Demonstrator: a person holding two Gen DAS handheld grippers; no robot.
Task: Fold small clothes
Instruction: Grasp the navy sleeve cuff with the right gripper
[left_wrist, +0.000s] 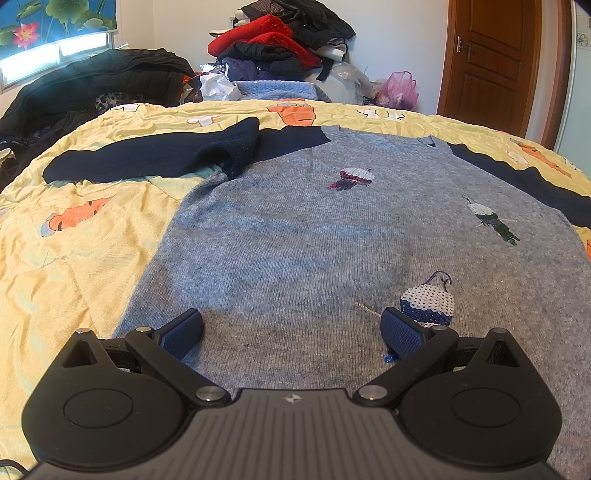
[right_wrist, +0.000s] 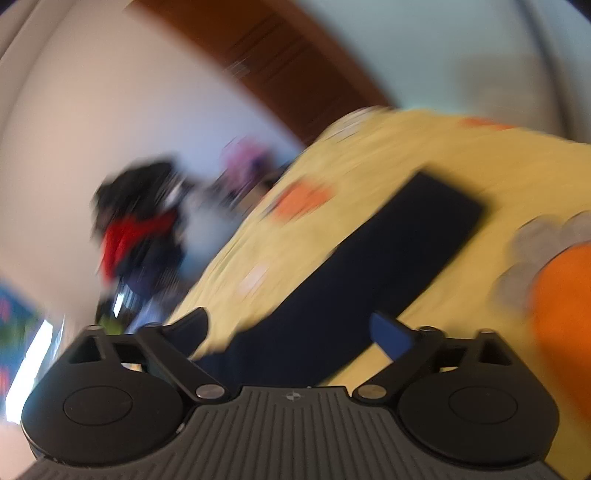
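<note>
Lying flat: grey knit sweater (left_wrist: 295, 240), front up on the yellow carrot-print bedspread (left_wrist: 74, 258), neckline toward 12 o'clock in the left wrist view.
Sleeves: navy; left sleeve (left_wrist: 155, 155) doubled back on itself at 10 o'clock, right sleeve (left_wrist: 524, 177) running off toward 3 o'clock.
Decoration: three sequin patches on the sweater front, one (left_wrist: 428, 301) touching the right-hand finger in view.
Left gripper (left_wrist: 291, 328): fingers released, spread wide over the sweater's lower body, grasping nothing.
Right gripper (right_wrist: 290, 332): view tilted and motion-blurred; fingers released, spread either side of a navy sleeve (right_wrist: 388, 258) that stretches toward 1 o'clock; contact with the fabric cannot be told.
Background: heap of clothes (left_wrist: 280, 44) at 12 o'clock, pink plastic bag (left_wrist: 400, 90) and wooden door (left_wrist: 491, 62) at 1 o'clock.
</note>
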